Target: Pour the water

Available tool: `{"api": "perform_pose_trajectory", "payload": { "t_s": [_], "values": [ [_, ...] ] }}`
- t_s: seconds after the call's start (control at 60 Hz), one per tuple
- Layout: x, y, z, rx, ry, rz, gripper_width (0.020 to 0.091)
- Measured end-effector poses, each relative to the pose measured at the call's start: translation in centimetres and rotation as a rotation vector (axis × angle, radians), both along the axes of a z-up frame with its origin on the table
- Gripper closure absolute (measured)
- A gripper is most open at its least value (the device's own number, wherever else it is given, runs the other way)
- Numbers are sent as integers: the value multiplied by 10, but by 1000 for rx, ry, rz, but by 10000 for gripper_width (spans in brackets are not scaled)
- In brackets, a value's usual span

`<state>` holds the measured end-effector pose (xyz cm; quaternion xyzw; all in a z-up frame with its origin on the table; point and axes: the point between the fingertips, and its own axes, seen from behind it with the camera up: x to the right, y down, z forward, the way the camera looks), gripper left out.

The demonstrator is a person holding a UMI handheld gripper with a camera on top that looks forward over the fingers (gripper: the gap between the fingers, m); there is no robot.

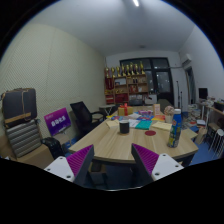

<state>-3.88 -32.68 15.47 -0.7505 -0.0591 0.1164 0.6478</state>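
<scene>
One blue-capped bottle (176,130) on table (120,146), dark cup (124,127), gripper (112,160) open

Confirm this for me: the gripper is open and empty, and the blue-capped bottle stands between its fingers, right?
Not quite. The gripper is open and empty, but the gripper view shows the bottle standing on the table beyond the fingers, off to their right, not between them.

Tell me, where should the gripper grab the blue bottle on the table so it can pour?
Best guess: the bottle stands upright on the table, so grip its straight middle body, coming in level from the near side. The gripper, fingers open, is well short of it, and the bottle stands off to the right beyond them. Its top looks narrower, so poorer to hold.
</scene>
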Motion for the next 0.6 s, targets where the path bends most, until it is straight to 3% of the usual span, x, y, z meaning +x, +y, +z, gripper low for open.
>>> {"api": "perform_pose_trajectory", "payload": {
  "t_s": [0.383,0.6],
  "values": [
    [38,35,7,146,-67,-56,288],
    [151,92,0,191,-89,-209,288]
  ]
}}
